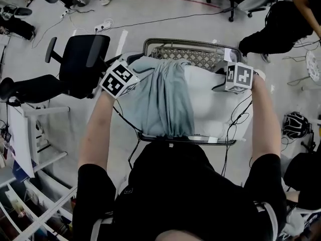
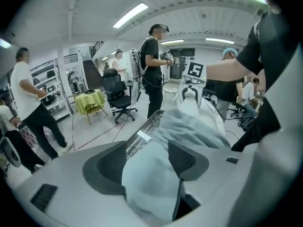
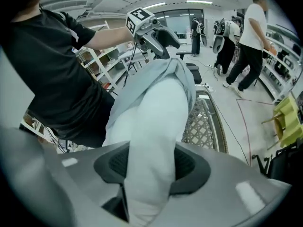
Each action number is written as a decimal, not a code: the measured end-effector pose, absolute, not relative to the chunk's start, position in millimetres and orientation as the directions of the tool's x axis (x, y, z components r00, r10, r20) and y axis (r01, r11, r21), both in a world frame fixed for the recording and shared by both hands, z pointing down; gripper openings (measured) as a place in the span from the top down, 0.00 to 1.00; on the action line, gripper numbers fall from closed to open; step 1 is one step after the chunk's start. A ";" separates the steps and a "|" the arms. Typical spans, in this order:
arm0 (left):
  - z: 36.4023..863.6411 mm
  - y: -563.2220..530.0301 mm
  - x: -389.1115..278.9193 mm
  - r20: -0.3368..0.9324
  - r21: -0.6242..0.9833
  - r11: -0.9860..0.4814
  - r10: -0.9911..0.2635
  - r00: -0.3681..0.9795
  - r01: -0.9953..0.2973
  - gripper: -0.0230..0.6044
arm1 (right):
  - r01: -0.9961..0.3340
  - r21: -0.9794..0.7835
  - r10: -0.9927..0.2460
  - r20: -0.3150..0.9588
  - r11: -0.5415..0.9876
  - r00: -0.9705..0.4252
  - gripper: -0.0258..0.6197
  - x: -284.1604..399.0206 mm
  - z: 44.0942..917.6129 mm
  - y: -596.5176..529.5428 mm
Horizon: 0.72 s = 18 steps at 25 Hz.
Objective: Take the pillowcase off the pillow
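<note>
Clearly limp and light, the pillowcase [image 1: 160, 102] draped the left half of the pillow [image 1: 216, 104] over the basket [image 1: 196, 54]. My left claw [image 2: 147, 164] pinched its bunched cloth and my right claw [image 3: 150, 167] the bare pillow end, both good holds, I judged.

The left gripper [image 2: 147, 156] is shown with its jaws set wide; the gap is filled by a bunched pale blue-grey pillowcase [image 2: 156, 178], which touches both dark pads. Beyond it, a white pillow [image 2: 193, 113] is seen reaching the right gripper [image 2: 189, 94], beside a metal basket [image 2: 143, 130] and an office chair [image 2: 119, 97].
</note>
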<state>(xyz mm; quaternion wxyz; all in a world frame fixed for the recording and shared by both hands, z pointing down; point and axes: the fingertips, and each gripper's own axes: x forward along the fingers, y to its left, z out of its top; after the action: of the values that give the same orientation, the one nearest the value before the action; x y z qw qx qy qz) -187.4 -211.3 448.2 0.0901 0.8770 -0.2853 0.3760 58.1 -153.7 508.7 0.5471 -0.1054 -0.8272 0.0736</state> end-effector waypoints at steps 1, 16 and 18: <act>446.7 -209.9 -201.2 0.714 -0.062 -0.813 -0.441 0.544 -0.578 0.54 | 0.089 -0.229 0.246 0.893 0.969 -0.377 0.62 60.8 505.6 -150.3; 492.3 -211.6 -306.9 0.900 -0.291 -0.895 -0.376 0.222 -0.338 0.54 | 0.054 -0.166 0.174 0.910 0.985 -0.376 0.62 70.4 488.0 -122.8; 500.0 -219.9 -300.5 0.903 -0.331 -0.909 -0.383 0.194 -0.254 0.54 | 0.057 -0.161 0.171 0.914 0.985 -0.369 0.62 69.7 487.9 -121.7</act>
<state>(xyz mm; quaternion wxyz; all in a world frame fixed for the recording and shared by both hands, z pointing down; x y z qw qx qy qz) -300.5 -219.9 500.0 -0.0540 0.7708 -0.2067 0.6002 69.7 -121.7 487.9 0.5576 -0.0690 -0.8256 0.0511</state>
